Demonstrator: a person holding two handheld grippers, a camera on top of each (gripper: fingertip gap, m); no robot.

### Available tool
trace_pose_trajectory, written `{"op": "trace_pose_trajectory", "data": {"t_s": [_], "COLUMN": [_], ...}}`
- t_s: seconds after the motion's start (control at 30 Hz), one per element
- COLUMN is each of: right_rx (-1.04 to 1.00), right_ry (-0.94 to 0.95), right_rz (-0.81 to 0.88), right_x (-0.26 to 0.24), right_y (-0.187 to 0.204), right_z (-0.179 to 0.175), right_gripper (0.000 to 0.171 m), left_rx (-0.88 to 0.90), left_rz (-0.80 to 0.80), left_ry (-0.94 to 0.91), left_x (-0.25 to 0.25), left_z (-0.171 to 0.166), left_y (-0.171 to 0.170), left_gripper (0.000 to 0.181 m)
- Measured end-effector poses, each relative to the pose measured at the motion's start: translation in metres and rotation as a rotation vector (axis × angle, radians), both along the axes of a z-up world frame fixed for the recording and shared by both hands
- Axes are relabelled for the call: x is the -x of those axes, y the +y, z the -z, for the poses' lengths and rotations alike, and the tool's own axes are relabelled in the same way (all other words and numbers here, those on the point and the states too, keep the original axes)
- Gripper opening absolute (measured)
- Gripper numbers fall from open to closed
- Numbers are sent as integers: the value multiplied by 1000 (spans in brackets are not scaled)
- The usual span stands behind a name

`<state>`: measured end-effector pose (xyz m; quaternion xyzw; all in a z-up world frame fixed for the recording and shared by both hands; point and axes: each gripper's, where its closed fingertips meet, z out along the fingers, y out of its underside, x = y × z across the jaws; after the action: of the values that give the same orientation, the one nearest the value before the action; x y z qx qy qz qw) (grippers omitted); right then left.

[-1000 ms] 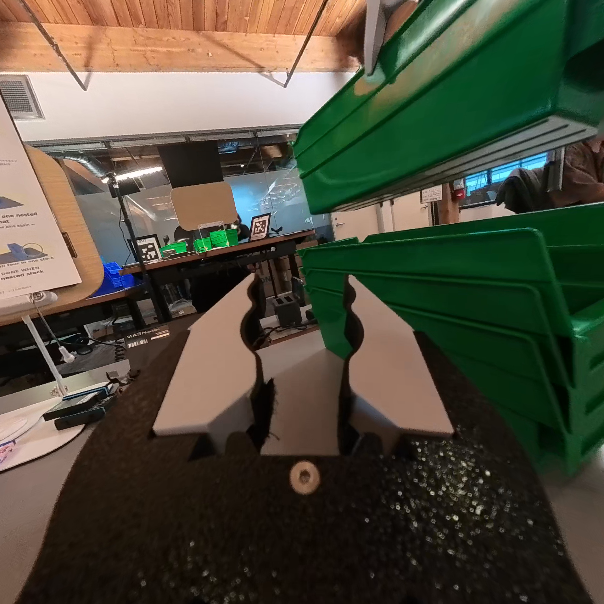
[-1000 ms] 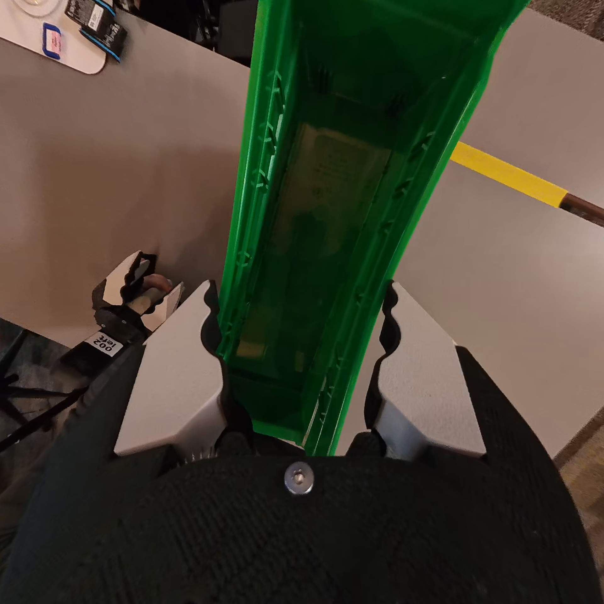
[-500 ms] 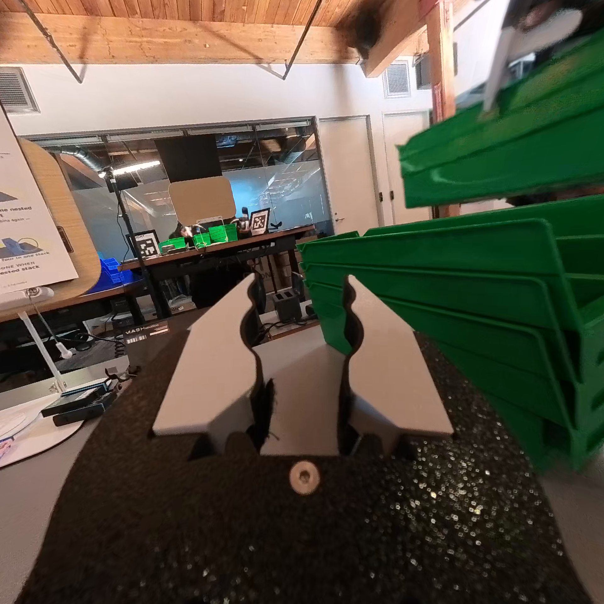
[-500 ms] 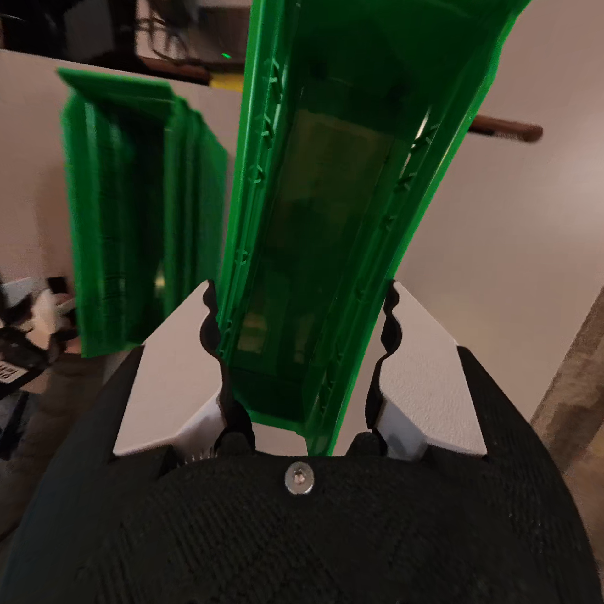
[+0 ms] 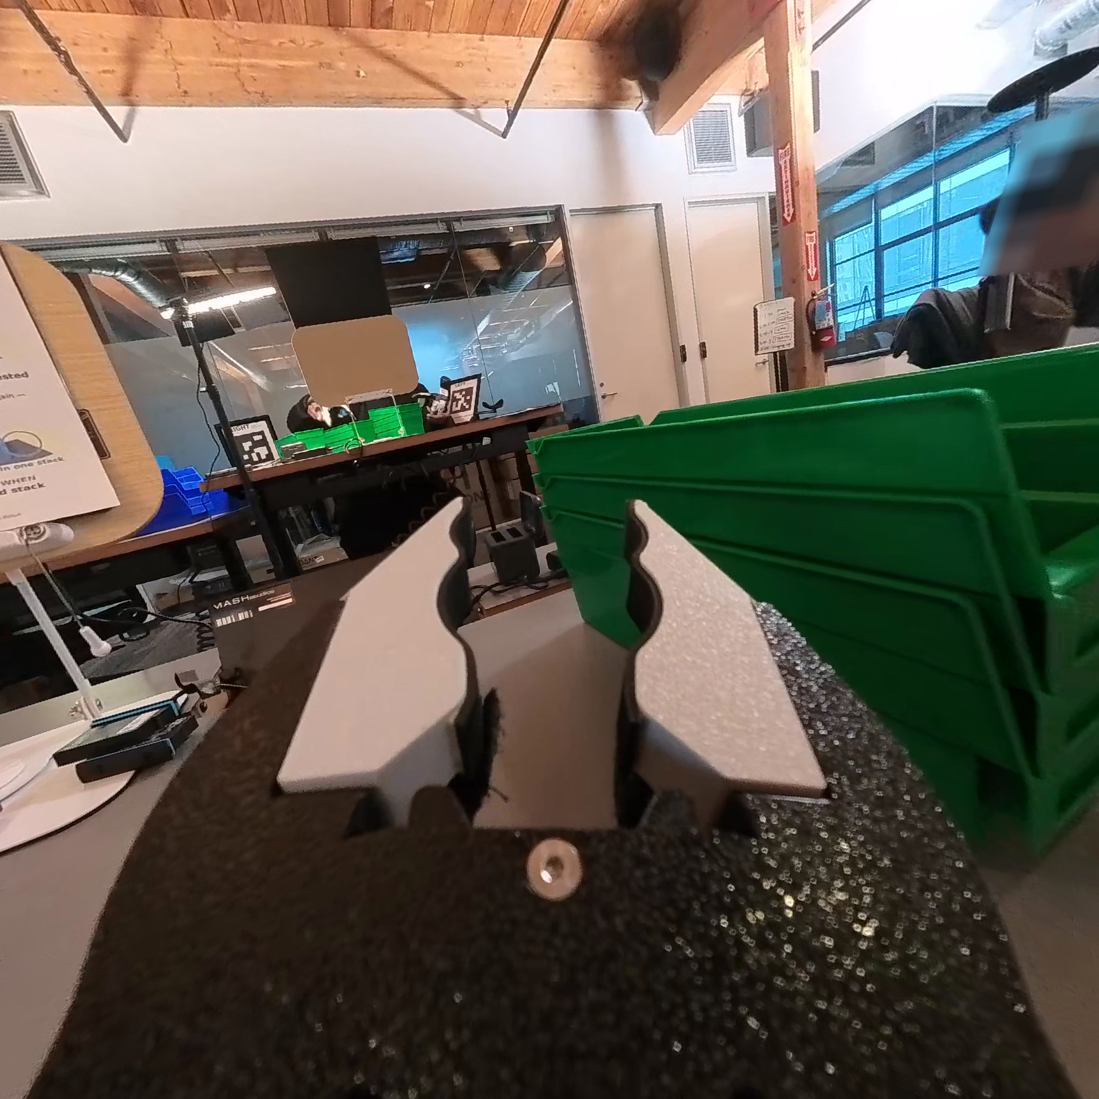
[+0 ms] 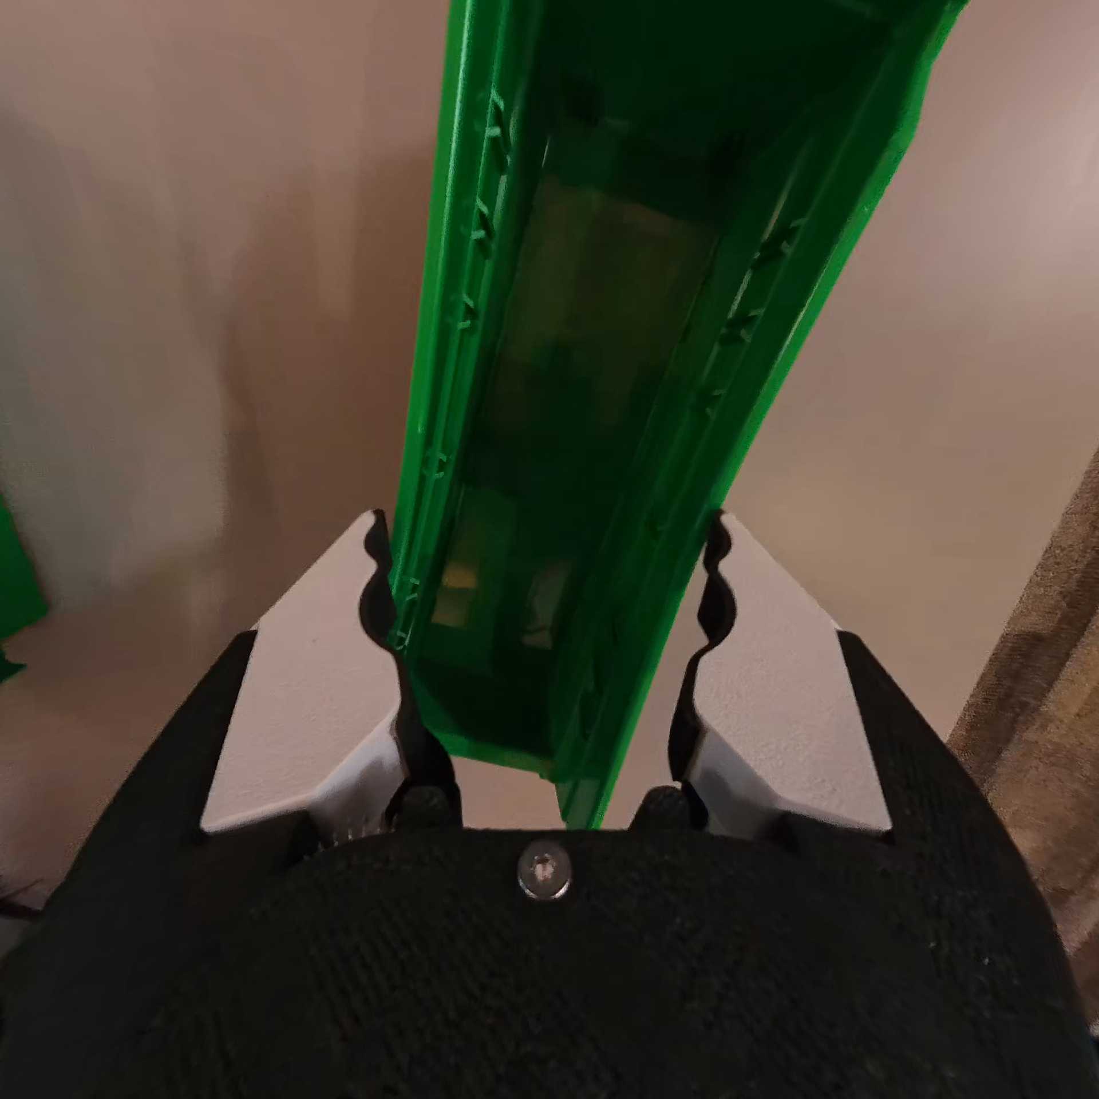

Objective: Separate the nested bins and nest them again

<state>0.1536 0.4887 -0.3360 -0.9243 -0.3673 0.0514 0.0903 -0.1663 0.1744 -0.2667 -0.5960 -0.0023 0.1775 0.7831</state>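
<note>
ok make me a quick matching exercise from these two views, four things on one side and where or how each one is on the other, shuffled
Things:
1. left gripper
2. right gripper
3. stack of green bins
4. lone green bin

States:
A. nested together on the grey table, just right of a pair of grey fingers
B. fingers apart, nothing between them, low over the table
C. runs away from the camera, its near end between two fingers
D. fingers set wide on either side of a bin's end

Pairs: 1-B, 2-D, 3-A, 4-C
</note>
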Motion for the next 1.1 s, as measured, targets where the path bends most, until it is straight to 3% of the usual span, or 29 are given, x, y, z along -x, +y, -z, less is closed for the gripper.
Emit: {"op": "trace_pose_trajectory", "data": {"t_s": [0.3, 0.47, 0.6, 0.67, 0.83, 1.0, 1.1], "right_rx": [-22, -7, -158, -171, -12, 37, -10], "right_ry": [-30, -76, 70, 161, 347, 197, 78], "right_rz": [-66, -80, -124, -176, -379, -468, -437], "right_x": [10, 7, 48, 84, 196, 253, 262], "right_y": [-7, -12, -13, -33, -137, -198, -199], "right_z": [1, 0, -51, -79, -112, -87, -69], "right_gripper": [109, 122, 131, 141, 160, 159, 160], "left_rx": [-8, -15, -20, -19, -11, -17, -28], "left_rz": [-3, -6, -6, -4, -2, -5, -8], "left_ry": [-9, -18, -27, -27, -23, -38, -59], "left_x": [2, 3, 4, 4, 3, 6, 9], "left_z": [-2, -3, -3, -3, -1, -1, -2], "left_y": [-2, -4, -4, -3, -2, -4, -6], "left_gripper": [48, 48, 48, 48, 48, 49, 49]}}
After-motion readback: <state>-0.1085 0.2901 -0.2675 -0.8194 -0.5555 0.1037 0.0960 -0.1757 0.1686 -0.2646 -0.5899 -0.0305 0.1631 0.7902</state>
